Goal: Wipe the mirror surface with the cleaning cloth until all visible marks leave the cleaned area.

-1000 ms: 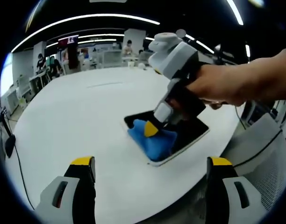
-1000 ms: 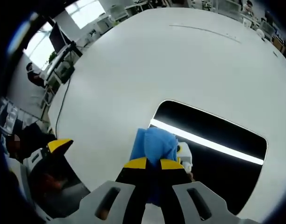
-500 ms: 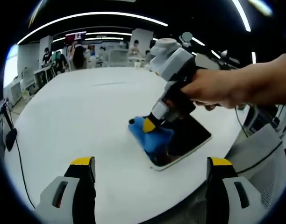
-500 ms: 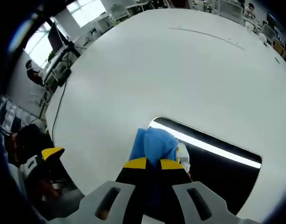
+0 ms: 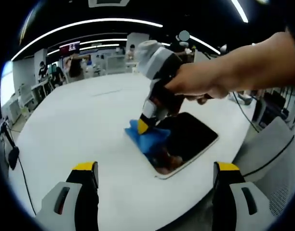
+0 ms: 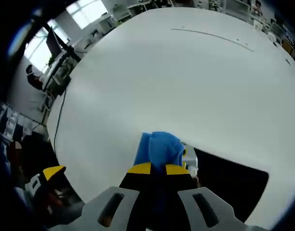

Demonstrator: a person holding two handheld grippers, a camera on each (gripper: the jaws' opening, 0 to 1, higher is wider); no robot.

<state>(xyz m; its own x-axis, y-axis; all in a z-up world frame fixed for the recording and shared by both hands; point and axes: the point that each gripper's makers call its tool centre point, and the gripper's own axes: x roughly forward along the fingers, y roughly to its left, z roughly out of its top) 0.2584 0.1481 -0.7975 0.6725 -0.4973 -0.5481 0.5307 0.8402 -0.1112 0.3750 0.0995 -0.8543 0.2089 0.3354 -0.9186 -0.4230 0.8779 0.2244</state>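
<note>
While the left gripper (image 5: 150, 192) hangs low over the near side of the tabletop (image 5: 75, 125) with its jaws spread wide and nothing between them, the wiping is under way further out. Beyond those yellow-tipped jaws lies the mirror (image 5: 186, 144), a dark rounded rectangle flat on the white tabletop, with a pale rim and a reddish reflection or smear at its near corner; which of the two it is cannot be told. On the mirror's left end sits the blue cloth (image 5: 145, 137), bunched up and partly spilling onto the tabletop. The right gripper (image 5: 143, 126), gripped by a hand (image 5: 205, 82), comes down onto it with its jaws pinching the cloth. From the right gripper view the same cloth (image 6: 159, 149) is clamped between the jaws of that gripper (image 6: 158, 168), pressed at the mirror's (image 6: 229, 185) edge, with bare tabletop (image 6: 162, 82) stretching away ahead.

The step in hand looks like a stroke finishing at the mirror's left edge. Much dark glass lies unswept to the right, so the next move probably calls for dragging the cloth back across toward the far end, keeping it flat and pressed down
</note>
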